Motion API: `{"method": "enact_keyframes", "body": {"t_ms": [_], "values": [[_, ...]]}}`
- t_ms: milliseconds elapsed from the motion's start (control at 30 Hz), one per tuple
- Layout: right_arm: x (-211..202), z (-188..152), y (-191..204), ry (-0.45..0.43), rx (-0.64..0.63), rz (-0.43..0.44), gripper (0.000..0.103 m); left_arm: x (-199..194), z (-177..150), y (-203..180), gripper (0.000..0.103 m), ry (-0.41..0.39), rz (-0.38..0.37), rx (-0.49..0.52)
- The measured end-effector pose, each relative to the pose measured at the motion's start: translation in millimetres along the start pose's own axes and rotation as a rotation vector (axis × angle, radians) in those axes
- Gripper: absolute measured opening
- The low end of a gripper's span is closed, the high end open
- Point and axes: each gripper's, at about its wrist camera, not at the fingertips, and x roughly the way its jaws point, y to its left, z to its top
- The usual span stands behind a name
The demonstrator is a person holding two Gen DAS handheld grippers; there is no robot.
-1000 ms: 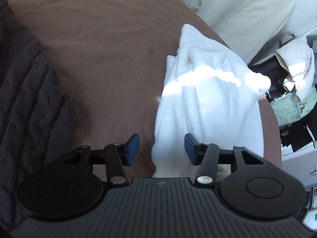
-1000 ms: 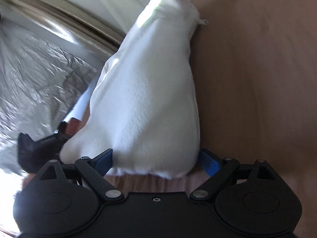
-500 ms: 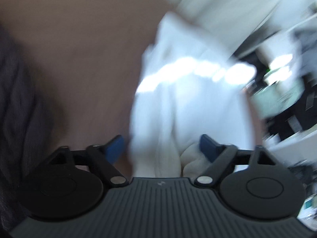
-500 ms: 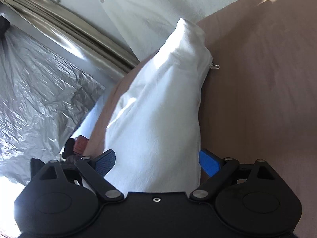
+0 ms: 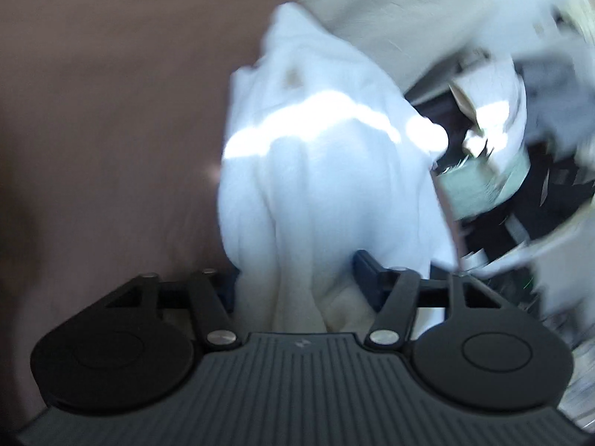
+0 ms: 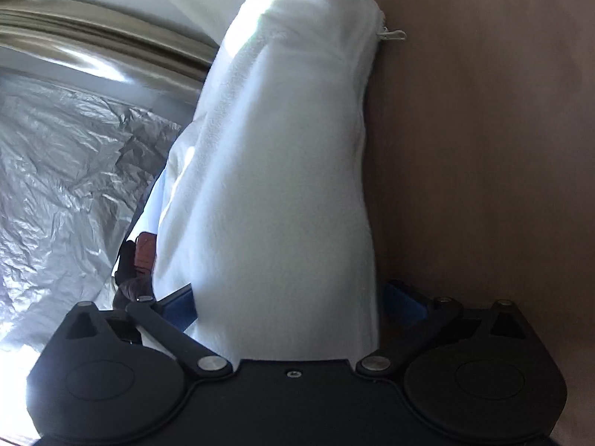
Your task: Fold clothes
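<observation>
Holding: I have the white fleece garment [image 6: 282, 193] between both grippers, stretched over the brown bed cover [image 6: 483, 148].
Left fingers: the left gripper [image 5: 293, 278] has bunched cloth between its blue pads; the right pad [image 5: 366, 269] shows, the left one is mostly behind fabric. Gap looks partly narrowed, but the frame is smeared and I cannot tell if it truly pinches.
Right fingers: the right gripper [image 6: 292, 303] stands spread wide, a broad run of the hem passing between and over the pads; no pinch to be seen.
Garment place: along the bed's edge, near end at my grippers, far end toward the pale pillow [image 5: 390, 7].
Stage: fits either gathering an edge to carry over, or letting go after laying it down. I can't settle which.
Doing it well: keep both ends level so the fleece doesn't twist; take one layer edge, not a wad; keep the zipper pull [image 6: 392, 34] on the bed side so it doesn't catch.
Left view only: a sun stripe across the cloth, folds and creases near the grip, clutter beyond the bed [image 5: 502, 171].
Right view only: sharp picture, the zipper pull, the silver crinkled sheet [image 6: 67, 171] beside the bed, the garment's smooth long side.
</observation>
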Motion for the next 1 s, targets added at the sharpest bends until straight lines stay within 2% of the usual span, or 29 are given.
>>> {"method": "enact_keyframes", "body": {"t_ms": [33,67,133,167,233,333,433,500,600,667,700,733,767,800,833,867,900,933,967,1000], "values": [[1,0,4,-0.011,-0.027,-0.007,0.101,0,1,-7,0.043,-0.014,0.021,0.044],[3,0,8,-0.021,-0.055,-0.013,0.094,-3,2,-11,0.037,-0.025,0.039,0.062],[5,0,16,-0.042,-0.110,-0.027,0.068,-18,-1,-20,0.030,-0.045,0.087,0.132],[5,-2,23,-0.060,-0.149,-0.040,0.065,-26,0,-25,0.026,-0.049,0.110,0.179],[-3,-17,61,-0.117,-0.309,-0.108,0.058,-43,2,-32,0.020,-0.084,0.136,0.244],[-10,-26,101,-0.164,-0.421,-0.089,0.053,-80,13,-37,0.020,-0.150,0.147,0.314],[-15,-20,132,-0.198,-0.542,-0.072,0.051,-125,23,-35,0.020,-0.214,0.118,0.311],[-18,-5,143,-0.213,-0.570,-0.034,0.050,-141,30,-26,0.020,-0.248,0.086,0.261],[-18,16,151,-0.206,-0.558,0.001,0.049,-139,39,-10,0.019,-0.259,0.043,0.169],[-17,25,148,-0.193,-0.499,0.011,0.050,-121,41,-3,0.021,-0.234,0.014,0.121],[-16,23,144,-0.188,-0.482,-0.010,0.050,-108,42,2,0.022,-0.201,0.009,0.088],[-15,20,140,-0.182,-0.469,-0.036,0.051,-95,42,7,0.030,-0.161,0.009,0.049],[-13,13,131,-0.175,-0.471,-0.081,0.051,-80,42,14,0.038,-0.106,0.029,0.000],[-11,5,122,-0.164,-0.473,-0.131,0.054,-61,40,19,0.038,-0.055,0.062,-0.035],[-7,-4,108,-0.136,-0.472,-0.201,0.060,-45,38,21,0.043,-0.017,0.089,-0.050],[0,-14,91,-0.104,-0.473,-0.273,0.063,-38,35,18,0.060,-0.012,0.105,-0.023],[3,-22,75,-0.082,-0.458,-0.324,0.068,-33,32,13,0.070,-0.013,0.121,0.002],[-4,-25,58,-0.099,-0.380,-0.291,0.076,-32,31,7,0.083,-0.029,0.134,0.023],[-11,-27,41,-0.116,-0.302,-0.258,0.081,-31,30,1,0.089,-0.040,0.149,0.041],[-18,-30,25,-0.133,-0.224,-0.225,0.084,-31,30,-2,0.091,-0.038,0.162,0.047]]}}
